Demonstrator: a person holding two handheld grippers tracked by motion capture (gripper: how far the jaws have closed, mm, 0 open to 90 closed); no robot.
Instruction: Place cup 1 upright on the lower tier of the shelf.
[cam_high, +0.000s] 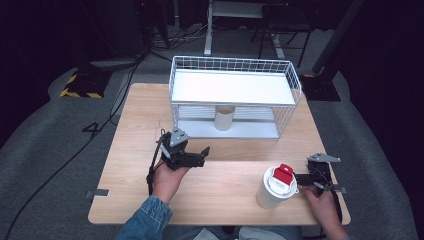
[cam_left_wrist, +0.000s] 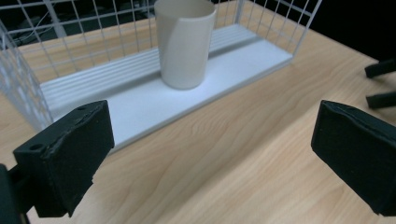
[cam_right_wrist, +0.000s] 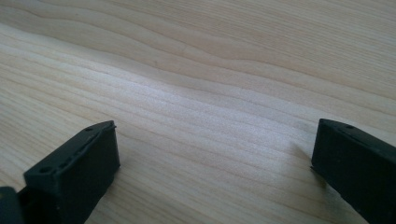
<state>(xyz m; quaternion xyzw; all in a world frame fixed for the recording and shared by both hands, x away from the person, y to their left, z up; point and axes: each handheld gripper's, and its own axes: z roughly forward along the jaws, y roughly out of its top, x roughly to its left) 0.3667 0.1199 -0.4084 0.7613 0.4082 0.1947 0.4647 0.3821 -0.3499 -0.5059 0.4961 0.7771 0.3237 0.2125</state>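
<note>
Two cups, one wire rack, two grippers.

Beige cup (cam_left_wrist: 185, 43): upright on the wire rack's (cam_high: 235, 67) lower shelf, half hidden under the top tray from above, seen whole in the left gripper view.

White cup (cam_high: 272, 192): red-tabbed lid, near table edge.

Left gripper (cam_left_wrist: 210, 158): jaws spread, nothing between, near the rack.

Right gripper (cam_right_wrist: 210, 163): jaws apart over bare wood, just beside the white cup; contact unclear.

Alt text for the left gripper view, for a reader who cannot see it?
A plain cream paper cup stands upright on the white lower shelf of a white wire rack. The left gripper faces it above the light wooden table, its black jaws wide apart and empty.
</note>
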